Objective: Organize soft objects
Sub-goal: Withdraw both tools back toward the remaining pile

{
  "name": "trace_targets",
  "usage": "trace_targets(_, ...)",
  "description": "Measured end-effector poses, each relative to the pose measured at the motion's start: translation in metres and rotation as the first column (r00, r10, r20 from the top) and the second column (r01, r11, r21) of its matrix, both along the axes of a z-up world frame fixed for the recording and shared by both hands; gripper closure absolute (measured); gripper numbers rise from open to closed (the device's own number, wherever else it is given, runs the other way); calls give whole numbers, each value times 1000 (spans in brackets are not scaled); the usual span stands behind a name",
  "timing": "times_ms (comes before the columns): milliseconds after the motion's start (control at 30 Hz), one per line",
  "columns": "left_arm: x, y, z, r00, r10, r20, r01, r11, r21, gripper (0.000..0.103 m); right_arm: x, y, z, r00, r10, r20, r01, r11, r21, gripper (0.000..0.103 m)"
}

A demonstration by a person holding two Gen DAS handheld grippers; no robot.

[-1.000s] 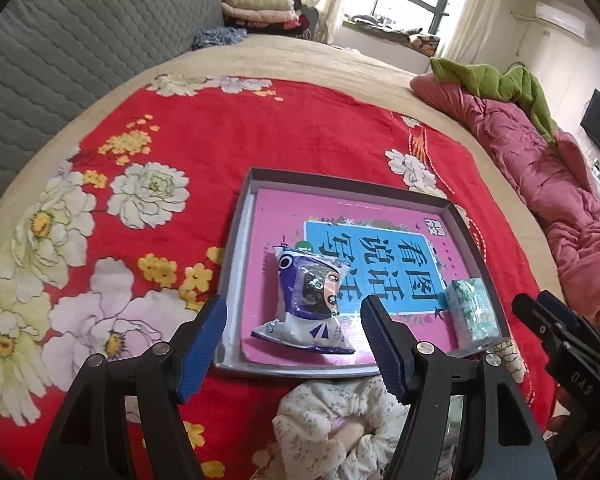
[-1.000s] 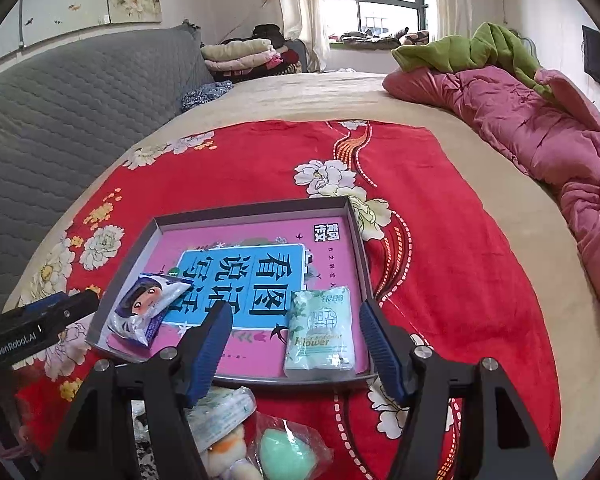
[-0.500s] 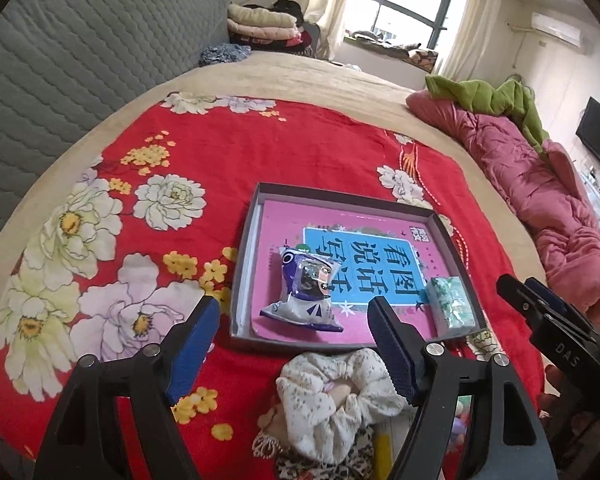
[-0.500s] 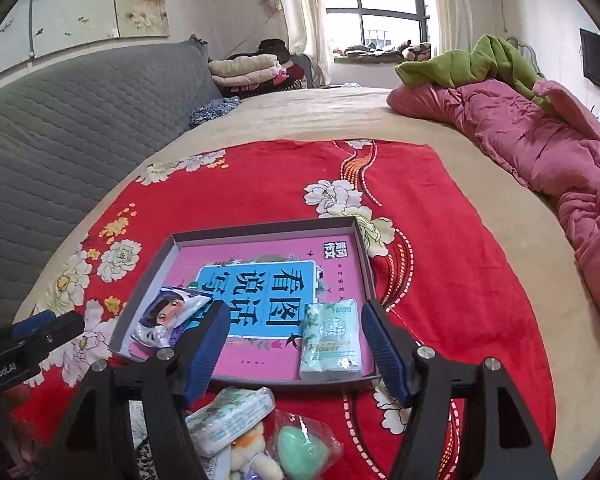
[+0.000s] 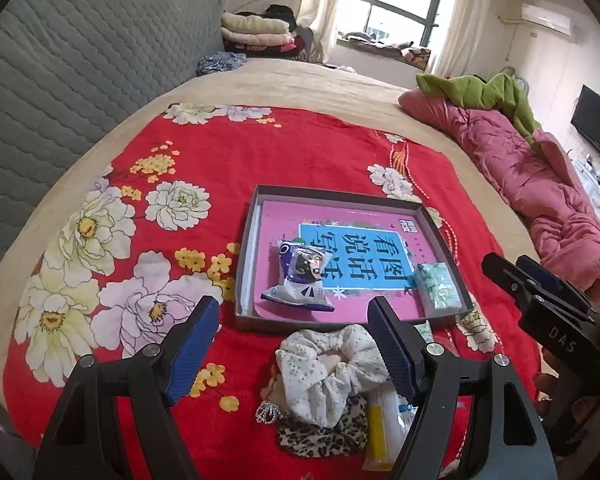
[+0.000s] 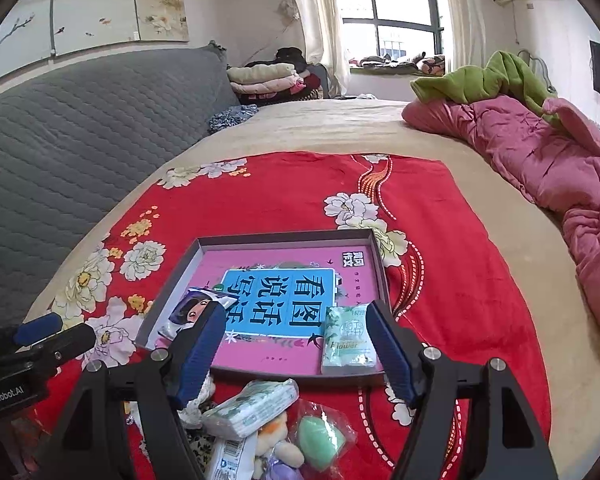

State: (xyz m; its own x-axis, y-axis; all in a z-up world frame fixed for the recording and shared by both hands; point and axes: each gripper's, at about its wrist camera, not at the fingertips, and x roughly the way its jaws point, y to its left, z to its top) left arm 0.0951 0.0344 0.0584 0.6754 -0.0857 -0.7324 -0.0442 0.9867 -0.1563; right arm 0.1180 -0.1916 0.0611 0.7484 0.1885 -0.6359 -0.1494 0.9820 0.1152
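Left wrist view: the left gripper (image 5: 292,344) hangs above the near edge of the bed with its jaws spread wide and nothing between the pads. Directly below and slightly ahead lies a cream floral scrunchie (image 5: 332,364), resting on a leopard-print scrunchie (image 5: 320,436), with a yellow-and-white tube (image 5: 382,428) just beside them toward the right jaw. Beyond that heap sits the grey tray (image 5: 247,248), lined with a pink book; a purple snack packet (image 5: 302,276) lies at its near left, a green tissue pack (image 5: 438,286) in its near right corner.

From the right wrist, the right gripper (image 6: 296,352) has its jaws opening, also empty — the green pack merely shows through the gap, lying in the tray. Under it, off the tray's near edge, a wrapped tissue pack (image 6: 256,404) lies with its long axis running left to right across the jaws, touching a bagged green sponge (image 6: 320,436) and a small plush toy (image 6: 278,444).

What matters for the next pick is probably this: the loose pile lies nearer than the tray, below both grippers. The cream scrunchie sits squarely under the left jaws, so that hand seems best placed for it, while the tissue pack is nearer the right — likely needing a turn of the wrist to span its short side.
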Motion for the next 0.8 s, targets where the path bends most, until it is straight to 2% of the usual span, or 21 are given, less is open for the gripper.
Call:
trace_targets(400,-22,5,16,1000,8,17,-8,1000,13,25,-21,-9,16,1000,15,28,-15,1000,4,31)
trace_targets(533,-29,3,21,1000,5,19,-5,1000,17,25,-27,-14,20,999,14,30,-15,999,32,31)
trace_targets(800,-42,7,29,1000,-6,22,6,1000,12,25,-40,-22,28,999,-1,34,1,1000,1,31)
